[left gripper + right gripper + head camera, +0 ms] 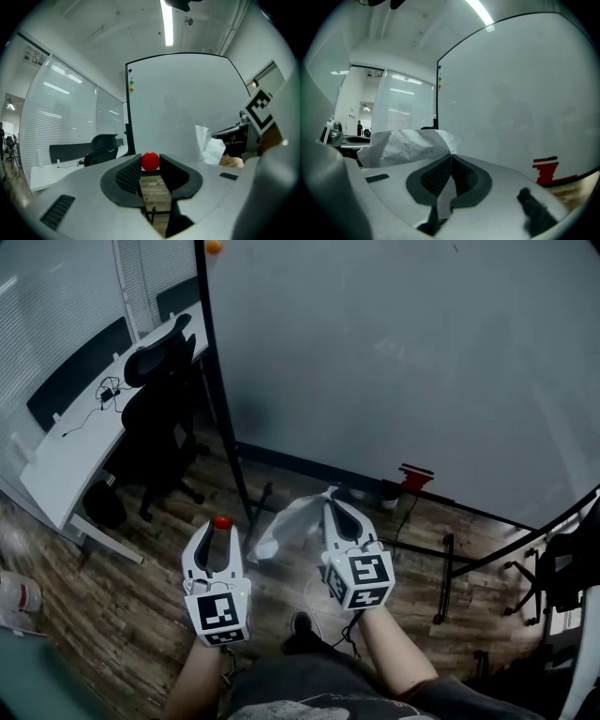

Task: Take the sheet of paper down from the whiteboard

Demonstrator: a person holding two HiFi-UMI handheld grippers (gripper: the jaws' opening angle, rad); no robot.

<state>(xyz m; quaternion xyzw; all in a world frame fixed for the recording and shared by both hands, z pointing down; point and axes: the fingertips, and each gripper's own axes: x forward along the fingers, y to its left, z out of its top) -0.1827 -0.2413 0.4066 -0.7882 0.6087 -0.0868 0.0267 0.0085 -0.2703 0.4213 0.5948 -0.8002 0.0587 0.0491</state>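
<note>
sheet of paper [284, 524]: crumpled, off the whiteboard [394, 352], gripped at one edge by the right claw [331, 496]. in the head view it bulges out to the left of that claw, below the board's bottom edge and above the wooden floor [112, 606]. in the right gripper view the jaws are clenched flat on the sheet: a strip of it runs down between them and the creased bulk stands above and to the left of the tips. faint print shows on the paper but is too small to read.

left claw [150, 161]: clenched on a red round magnet [150, 161], held right at the jaw tips. it sits just left of the paper in the head view, apart from it. both claws are held low in front of the board, side by side, marker cubes toward the person.

whiteboard: face blank and grey-white, set on a dark rolling stand. small coloured magnets [131, 82] sit in a column near its upper left edge. a red object [415, 473] rests at the board's lower ledge, right of the right claw; its type is unclear.

surroundings: a black office chair [159, 418] stands left of the board, at a long white surface [66, 460] carrying a dark cable. blinds cover the glass wall behind it.
</note>
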